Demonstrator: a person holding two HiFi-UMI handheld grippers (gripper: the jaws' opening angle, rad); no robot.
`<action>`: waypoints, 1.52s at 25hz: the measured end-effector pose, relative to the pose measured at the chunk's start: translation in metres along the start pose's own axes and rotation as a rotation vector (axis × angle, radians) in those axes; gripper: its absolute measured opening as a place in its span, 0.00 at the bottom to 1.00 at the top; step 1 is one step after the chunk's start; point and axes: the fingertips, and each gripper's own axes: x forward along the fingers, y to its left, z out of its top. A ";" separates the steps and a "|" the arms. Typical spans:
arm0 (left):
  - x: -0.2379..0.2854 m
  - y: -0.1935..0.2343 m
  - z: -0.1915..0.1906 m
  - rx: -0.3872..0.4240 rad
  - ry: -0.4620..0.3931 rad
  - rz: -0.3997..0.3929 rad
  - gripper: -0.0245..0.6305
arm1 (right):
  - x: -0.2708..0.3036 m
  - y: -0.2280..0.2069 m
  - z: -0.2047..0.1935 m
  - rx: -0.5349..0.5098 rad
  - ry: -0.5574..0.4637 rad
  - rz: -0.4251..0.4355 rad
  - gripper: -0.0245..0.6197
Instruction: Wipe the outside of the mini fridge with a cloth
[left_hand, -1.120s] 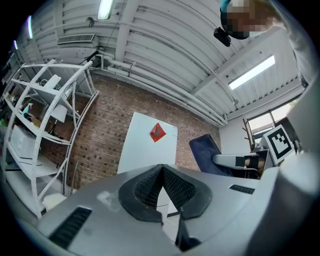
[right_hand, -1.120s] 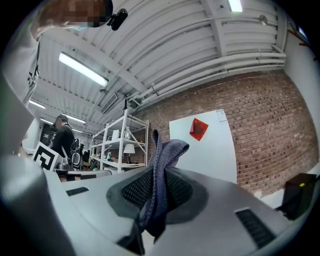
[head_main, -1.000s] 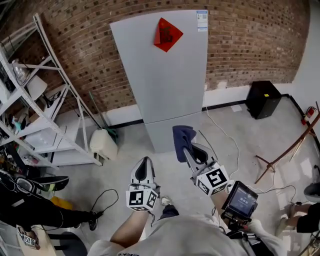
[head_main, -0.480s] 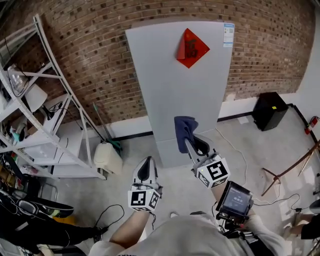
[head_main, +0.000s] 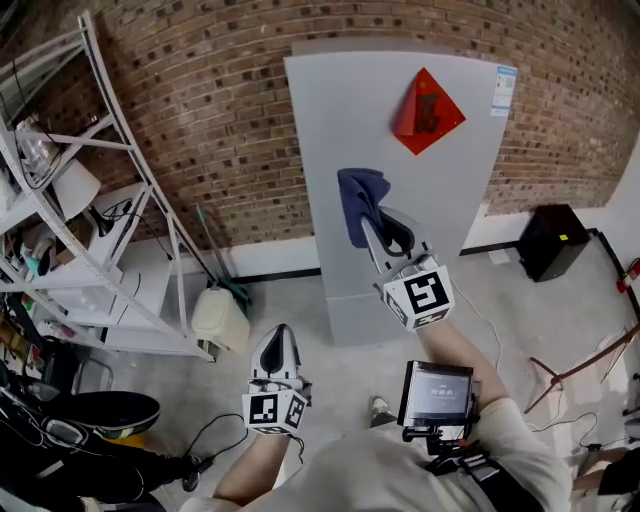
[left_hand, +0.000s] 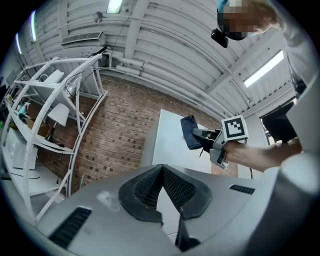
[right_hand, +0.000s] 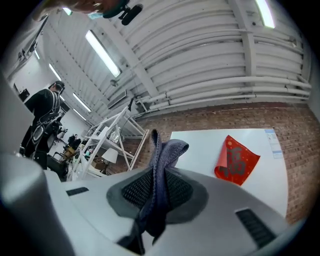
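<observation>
Against the brick wall (head_main: 200, 100): one tall grey fridge (head_main: 400, 200), standing upright with its door shut. A red diamond-shaped paper (head_main: 428, 110) is stuck high on its front, and a small printed label (head_main: 503, 90) sits at the upper right corner.

Right tool (head_main: 368, 218): raised in front of the door's upper half, jaws pinching a dark blue cloth (head_main: 358, 198). The right gripper view shows the fabric clamped between the pads and bunching out past the tips. The cloth sits before the door panel, left of the red paper; whether it touches the panel cannot be told.

Left tool (head_main: 277, 340): held low, well apart from the fridge and near the person's body. Jaws pressed together, nothing between them.

Also present:
- white metal rack (head_main: 90, 200) at left
- white plastic can (head_main: 220, 318) on the floor between rack and fridge
- black box (head_main: 553, 240) by the wall at right
- small screen (head_main: 436, 392) at the person's right forearm
</observation>
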 end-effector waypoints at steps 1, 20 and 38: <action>0.002 0.007 0.000 0.006 -0.006 0.016 0.02 | 0.014 -0.005 0.003 -0.021 -0.019 0.004 0.14; 0.042 0.059 0.001 0.062 -0.038 0.203 0.02 | 0.190 -0.073 0.055 -0.152 -0.139 -0.007 0.14; 0.112 0.017 -0.033 0.022 0.000 0.078 0.02 | 0.142 -0.176 0.074 -0.152 -0.124 -0.109 0.14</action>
